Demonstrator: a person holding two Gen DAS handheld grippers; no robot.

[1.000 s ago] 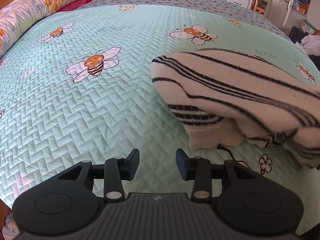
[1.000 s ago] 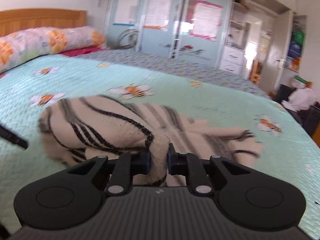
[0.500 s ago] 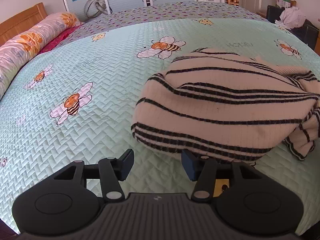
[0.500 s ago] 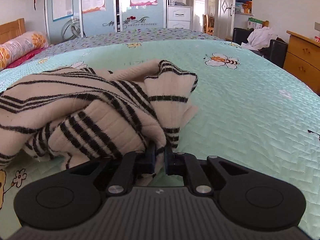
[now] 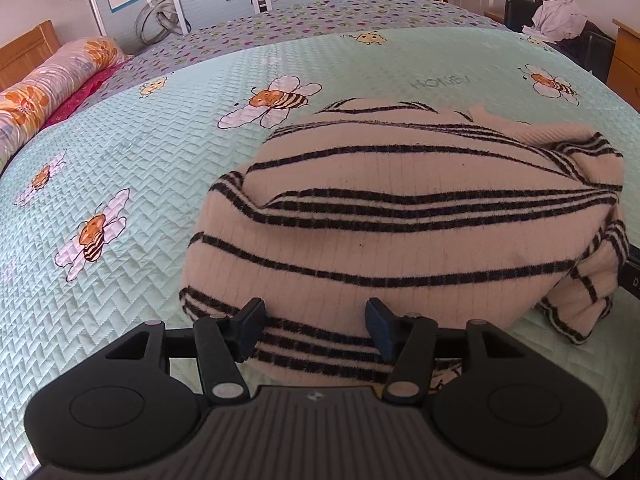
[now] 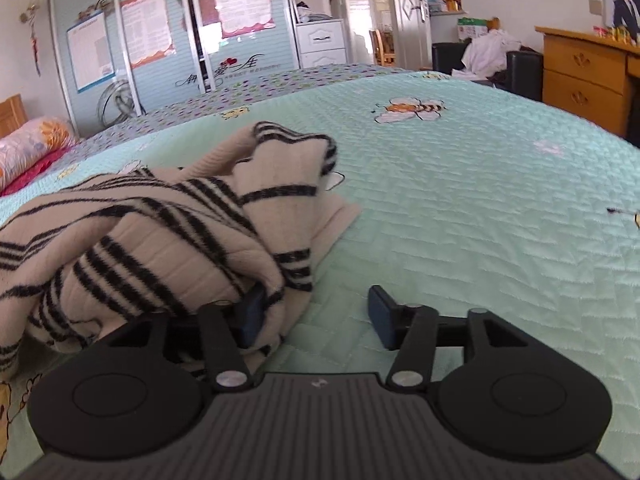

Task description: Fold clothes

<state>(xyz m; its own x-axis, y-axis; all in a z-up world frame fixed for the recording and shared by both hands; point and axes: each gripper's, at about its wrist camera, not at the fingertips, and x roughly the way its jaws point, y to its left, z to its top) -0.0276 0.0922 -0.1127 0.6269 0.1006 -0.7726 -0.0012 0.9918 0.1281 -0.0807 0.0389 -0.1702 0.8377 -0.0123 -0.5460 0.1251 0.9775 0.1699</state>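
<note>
Lying bunched on the bee-print quilt (image 5: pixel 132 168), the striped sweater (image 5: pixel 400 232) sat at my left gripper (image 5: pixel 316 328), its jaws just widened around the hem without pressing, while my right gripper (image 6: pixel 316 316) had just sprung apart, a fold draping one finger.

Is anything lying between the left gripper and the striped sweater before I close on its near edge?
Nothing visible does. The left gripper is open with the striped sweater hem already between its fingers. The right gripper has just been opening; sweater fabric drapes over its left finger, unclamped.
</note>
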